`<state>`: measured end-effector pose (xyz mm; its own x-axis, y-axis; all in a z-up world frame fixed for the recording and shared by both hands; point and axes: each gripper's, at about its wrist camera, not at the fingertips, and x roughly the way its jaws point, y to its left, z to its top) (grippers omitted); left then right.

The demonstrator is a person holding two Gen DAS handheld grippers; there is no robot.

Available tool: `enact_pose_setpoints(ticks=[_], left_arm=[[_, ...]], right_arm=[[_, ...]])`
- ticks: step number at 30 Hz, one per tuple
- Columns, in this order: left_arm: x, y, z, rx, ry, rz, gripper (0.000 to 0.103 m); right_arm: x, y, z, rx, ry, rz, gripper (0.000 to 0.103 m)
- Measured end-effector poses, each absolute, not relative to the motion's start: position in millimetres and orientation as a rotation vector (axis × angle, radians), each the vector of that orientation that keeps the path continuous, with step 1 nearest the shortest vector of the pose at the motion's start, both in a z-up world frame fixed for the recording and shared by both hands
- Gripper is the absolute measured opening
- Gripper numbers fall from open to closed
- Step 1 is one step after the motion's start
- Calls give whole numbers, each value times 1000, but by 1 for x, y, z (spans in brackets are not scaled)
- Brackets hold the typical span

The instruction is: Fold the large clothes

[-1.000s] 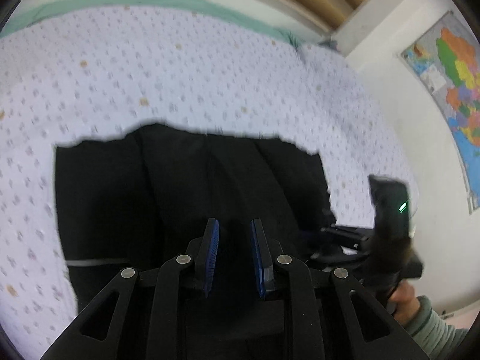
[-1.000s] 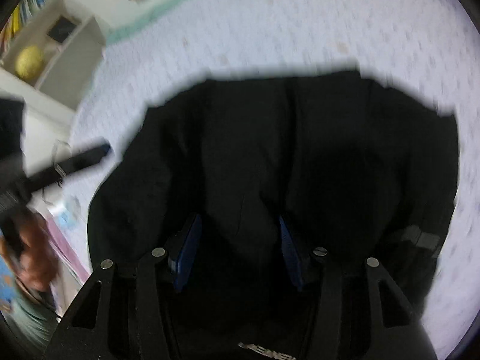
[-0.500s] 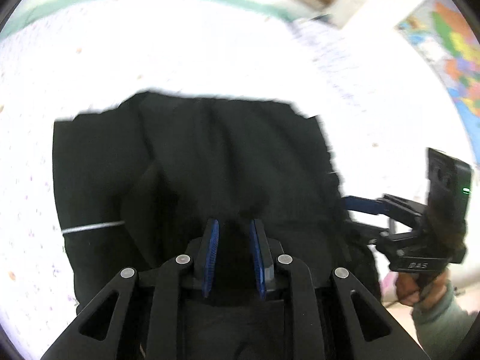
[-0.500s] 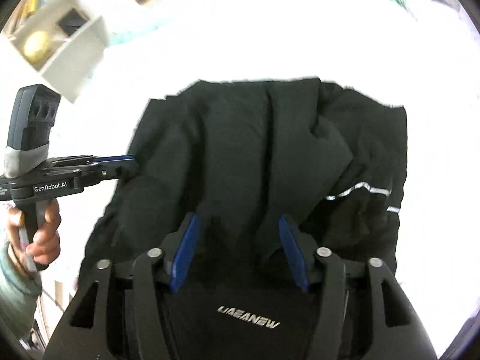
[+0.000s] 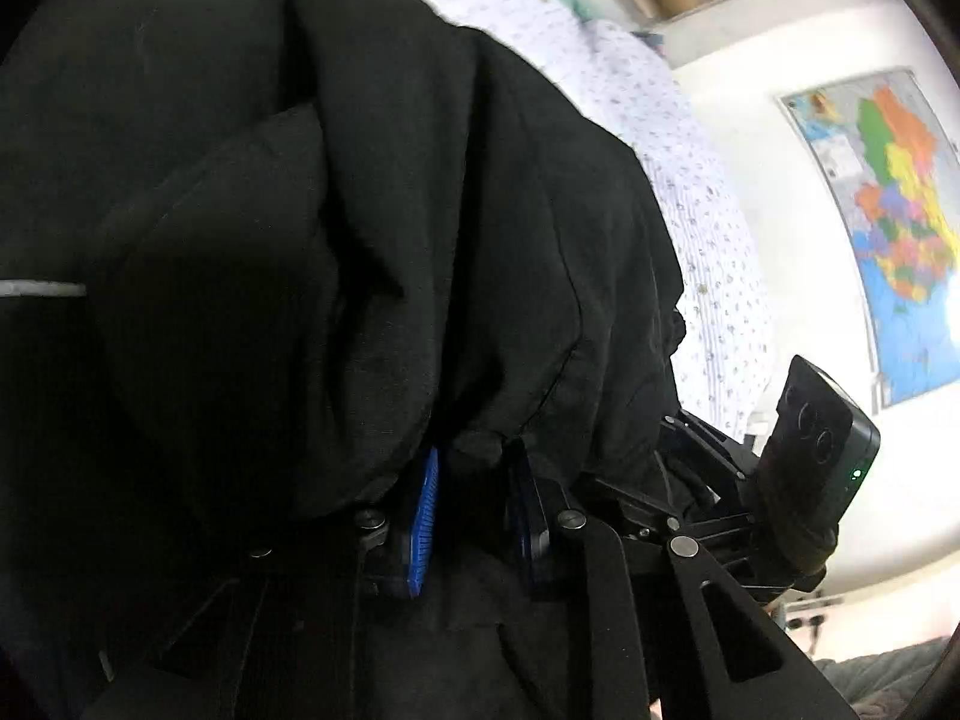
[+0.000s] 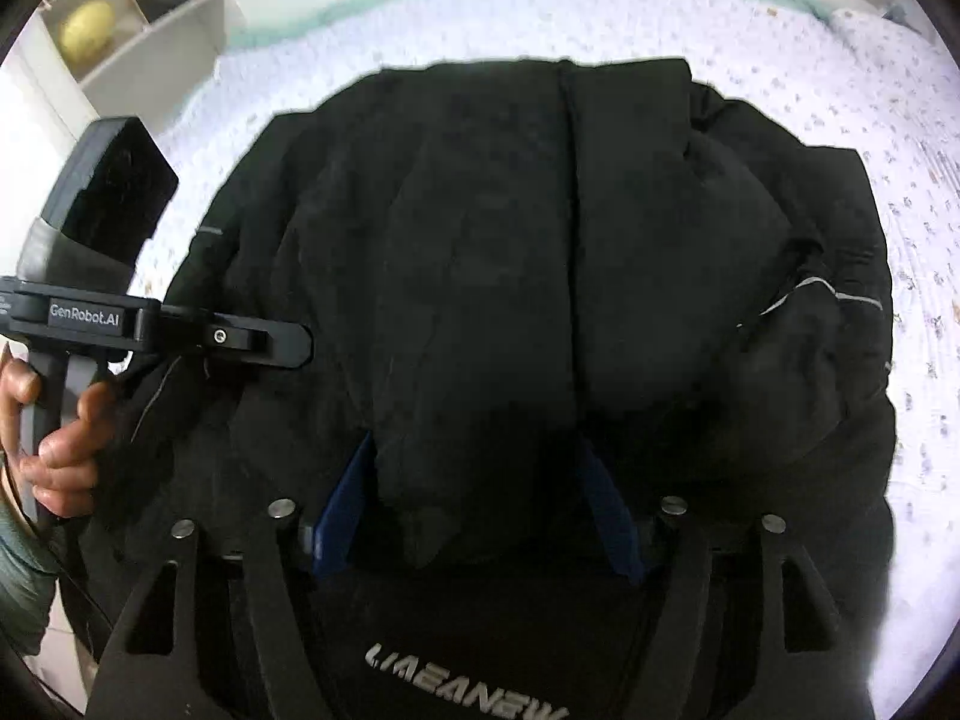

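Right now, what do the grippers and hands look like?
Both grippers are matte black linkage frames with silver pivot screws and blue finger pads: left gripper, right gripper. The left one's body reads "GenRobot.AI" in white. The bare left hand shows a grey-green cuff.

Black jacket (image 6: pixel 510 276) with grey stripes, blue-padded black tongs (image 6: pixel 474 498), white speckled bedsheet (image 6: pixel 870 120).

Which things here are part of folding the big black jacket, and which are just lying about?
Part of the job:
- black fabric jacket with grey reflective stripes
- left hand-held gripper, pinching a jacket fold
- right hand-held gripper, open over the jacket
- white dotted bedsheet

Lying about:
- colourful wall map
- white shelf
- yellow ball
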<state>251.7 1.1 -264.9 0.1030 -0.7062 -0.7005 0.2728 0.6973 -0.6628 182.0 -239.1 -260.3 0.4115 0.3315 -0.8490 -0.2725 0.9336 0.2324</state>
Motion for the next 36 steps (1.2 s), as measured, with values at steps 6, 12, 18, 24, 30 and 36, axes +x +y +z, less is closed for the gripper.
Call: enact_pose_setpoints(ticks=[6, 12, 18, 24, 30, 36], left_arm=[[238, -11, -247, -299, 1196, -772, 23], [192, -18, -206, -194, 1122, -665, 27], [96, 13, -142, -36, 924, -522, 65], [29, 74, -132, -44, 911, -305, 66], [-8, 155, -178, -163, 1009, -160, 66], [-20, 196, -203, -213, 1023, -136, 66]], right_arm=[[165, -223, -259, -18, 967, 368, 91], [104, -250, -233, 90, 884, 304, 90], [22, -306, -192, 157, 808, 198, 90], [-31, -374, -161, 203, 821, 63, 99], [-44, -378, -185, 34, 993, -46, 99], [-48, -364, -193, -30, 998, -63, 93]])
